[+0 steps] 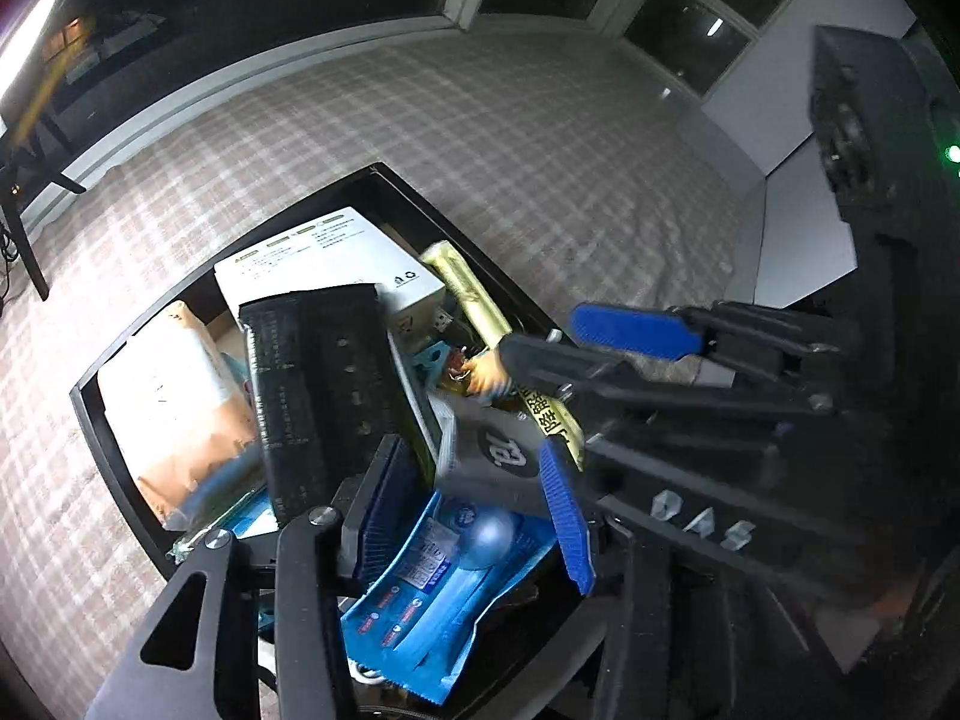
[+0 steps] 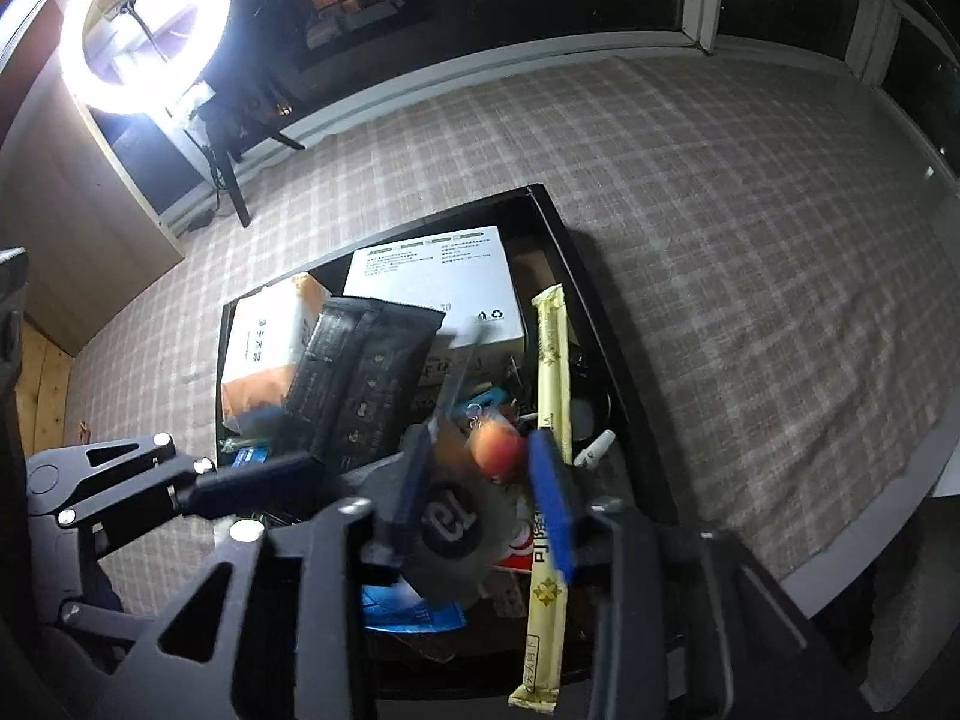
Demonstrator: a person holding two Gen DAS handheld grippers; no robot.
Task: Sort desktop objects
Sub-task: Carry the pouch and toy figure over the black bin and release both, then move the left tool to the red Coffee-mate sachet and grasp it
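A black tray (image 1: 102,414) (image 2: 606,336) on the checked cloth is packed with objects: a white box (image 1: 324,258) (image 2: 432,276), a tissue pack (image 1: 174,408) (image 2: 264,348), a black pouch (image 1: 324,384) (image 2: 366,378), a yellow chopstick sleeve (image 1: 468,294) (image 2: 552,372) and a blue packet (image 1: 432,588). My left gripper (image 1: 468,510) is open just above the blue packet and a grey bag (image 1: 498,450). My right gripper (image 2: 480,492) hangs open over the grey bag (image 2: 456,528), beside a small orange object (image 2: 498,450). It also shows in the left wrist view (image 1: 576,348).
The checked tablecloth (image 1: 510,138) (image 2: 750,252) surrounds the tray. A bright ring light (image 2: 144,24) on a stand is at the far left. Dark windows run along the back. A white marker (image 2: 594,447) lies in the tray's right side.
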